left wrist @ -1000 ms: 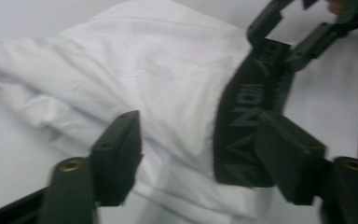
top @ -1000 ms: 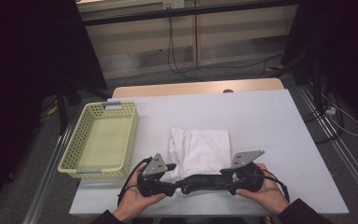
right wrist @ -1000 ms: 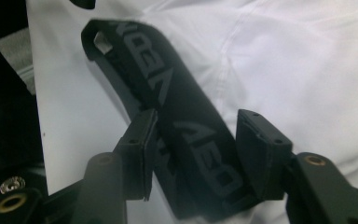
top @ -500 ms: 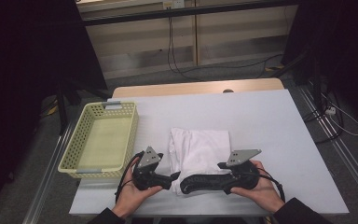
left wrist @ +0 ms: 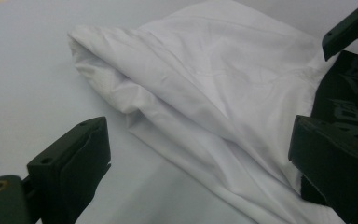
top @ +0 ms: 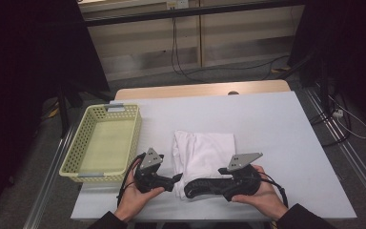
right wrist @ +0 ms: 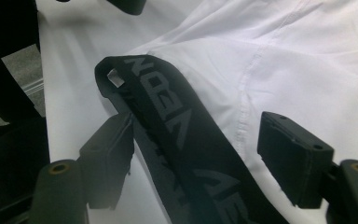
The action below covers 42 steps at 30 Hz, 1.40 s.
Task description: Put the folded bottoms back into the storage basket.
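Observation:
A folded white garment [top: 205, 150] lies on the table with its black lettered waistband [top: 193, 187] along the near edge. My left gripper [top: 174, 180] sits just left of the garment's near corner. It is open, and the white cloth [left wrist: 205, 70] spreads between its jaws [left wrist: 203, 140], with the band [left wrist: 349, 107] at the right. My right gripper [top: 209, 185] points left along the near edge. It is open too [right wrist: 198, 135], and the waistband [right wrist: 168, 107] runs loose between its jaws over the white cloth [right wrist: 307, 56].
A pale yellow plastic basket [top: 71, 160] stands at the left of the grey table [top: 276, 133], close to my left hand. Beyond the table's far edge are dark furniture and cables on the floor.
My left gripper has drawn back to the left, away from the waistband it met a second ago. The band's left end now lies loose on the cloth. The right gripper has hardly moved.

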### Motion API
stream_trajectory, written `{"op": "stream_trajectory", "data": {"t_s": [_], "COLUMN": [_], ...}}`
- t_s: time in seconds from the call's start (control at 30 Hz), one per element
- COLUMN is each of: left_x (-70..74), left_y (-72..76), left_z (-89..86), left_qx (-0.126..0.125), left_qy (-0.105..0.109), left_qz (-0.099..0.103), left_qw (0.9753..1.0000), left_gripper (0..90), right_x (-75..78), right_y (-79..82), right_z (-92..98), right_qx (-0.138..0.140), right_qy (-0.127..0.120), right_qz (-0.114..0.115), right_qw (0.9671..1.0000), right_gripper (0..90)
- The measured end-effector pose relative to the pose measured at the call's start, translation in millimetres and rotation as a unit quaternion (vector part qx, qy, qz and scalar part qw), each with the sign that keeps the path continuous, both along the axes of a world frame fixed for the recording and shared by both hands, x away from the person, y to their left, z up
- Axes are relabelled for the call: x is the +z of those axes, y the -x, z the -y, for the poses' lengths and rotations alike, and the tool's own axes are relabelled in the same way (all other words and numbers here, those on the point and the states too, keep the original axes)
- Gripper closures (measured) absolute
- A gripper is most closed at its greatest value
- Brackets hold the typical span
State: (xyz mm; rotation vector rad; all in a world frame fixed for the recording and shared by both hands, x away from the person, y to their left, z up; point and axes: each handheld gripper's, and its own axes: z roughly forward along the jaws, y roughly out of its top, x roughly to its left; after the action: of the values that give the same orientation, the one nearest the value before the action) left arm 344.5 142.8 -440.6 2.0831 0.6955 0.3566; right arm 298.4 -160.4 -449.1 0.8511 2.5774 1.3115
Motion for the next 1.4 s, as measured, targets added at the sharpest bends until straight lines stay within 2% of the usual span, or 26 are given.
{"op": "stream_trajectory", "data": {"t_s": [0.07,0.1,0.13,0.23,0.3,0.37,0.47,0.57,0.63,0.73,0.8,0.87,0.9,1.0,1.07,1.1,1.13,1.17,1.23,1.27,1.4], "left_x": [-0.4,-1.9,-2.8,-3.2,-2.2,-1.0,3.0,6.5,10.6,13.4,14.4,14.2,13.3,8.9,5.8,5.2,4.6,4.2,4.4,5.2,6.3], "left_y": [-1.2,-3.4,-3.5,-4.6,-5.3,-6.8,-11.3,-15.0,-20.4,-26.1,-30.0,-35.3,-38.7,-50.7,-60.0,-64.4,-68.1,-71.1,-74.0,-79.4,-88.0], "left_z": [0.0,1.7,2.9,4.6,6.3,6.5,5.7,5.7,7.1,11.1,14.0,17.6,19.3,22.1,22.2,22.9,23.6,24.7,24.9,26.9,34.7], "left_qx": [0.0,0.014,0.017,0.012,0.01,0.014,0.023,0.029,0.037,0.037,0.029,0.041,0.044,0.063,0.067,0.065,0.059,0.063,0.061,0.061,0.067], "left_qy": [0.003,0.004,0.001,-0.002,-0.002,-0.002,0.008,0.013,0.026,0.021,0.02,-0.002,-0.005,-0.028,-0.023,-0.031,-0.038,-0.039,-0.034,-0.025,-0.04], "left_qz": [-0.003,-0.01,-0.011,-0.008,0.009,0.013,0.013,0.015,0.016,0.015,0.014,0.016,0.013,0.02,0.009,0.004,0.005,0.009,0.009,0.004,0.006], "left_qw": [1.0,0.9998,0.9998,0.9999,0.9999,0.9998,0.9996,0.9994,0.9989,0.999,0.9993,0.9991,0.9989,0.9974,0.9975,0.9974,0.9975,0.9972,0.9975,0.9978,0.9969], "left_gripper": [5.5,5.4,5.4,5.6,5.7,6.6,6.5,6.4,6.4,6.7,7.5,8.9,8.9,9.7,11.4,12.6,13.8,13.7,12.1,11.7,9.7], "right_x": [0.1,0.7,1.1,0.9,0.0,-0.2,-1.6,-3.1,-4.7,-8.3,-10.1,-10.4,-10.9,-11.9,-12.6,-13.2,-14.0,-15.0,-15.9,-15.8,-15.9], "right_y": [1.0,1.6,2.0,3.5,4.1,4.6,4.1,4.1,2.8,0.8,0.4,0.6,0.5,0.9,1.6,2.2,2.6,2.6,3.3,3.6,4.4], "right_z": [-1.2,-2.0,-2.5,-6.2,-9.0,-11.1,-16.3,-20.3,-23.5,-25.2,-27.1,-28.5,-28.6,-28.9,-28.8,-28.7,-28.1,-27.4,-26.7,-27.2,-28.2], "right_qx": [0.001,0.002,0.003,0.014,0.021,0.024,0.042,0.044,0.047,0.049,0.054,0.06,0.061,0.062,0.062,0.061,0.061,0.061,0.06,0.061,0.06], "right_qy": [0.0,-0.001,-0.001,0.007,0.01,0.007,0.011,0.015,0.024,0.037,0.044,0.049,0.05,0.05,0.049,0.045,0.042,0.041,0.037,0.04,0.047], "right_qz": [0.003,0.005,0.006,0.01,0.011,0.01,0.007,0.009,0.009,0.003,0.003,0.007,0.007,0.008,0.01,0.011,0.013,0.017,0.019,0.021,0.029], "right_qw": [1.0,1.0,1.0,0.9998,0.9997,0.9996,0.999,0.9989,0.9986,0.9981,0.9976,0.997,0.9969,0.9968,0.9969,0.9971,0.9972,0.9972,0.9973,0.9971,0.9967], "right_gripper": [27.1,27.2,27.5,28.3,27.2,27.7,28.5,29.3,31.1,31.4,30.2,28.4,27.8,27.6,27.5,27.5,27.5,27.6,27.9,27.9,28.5]}}
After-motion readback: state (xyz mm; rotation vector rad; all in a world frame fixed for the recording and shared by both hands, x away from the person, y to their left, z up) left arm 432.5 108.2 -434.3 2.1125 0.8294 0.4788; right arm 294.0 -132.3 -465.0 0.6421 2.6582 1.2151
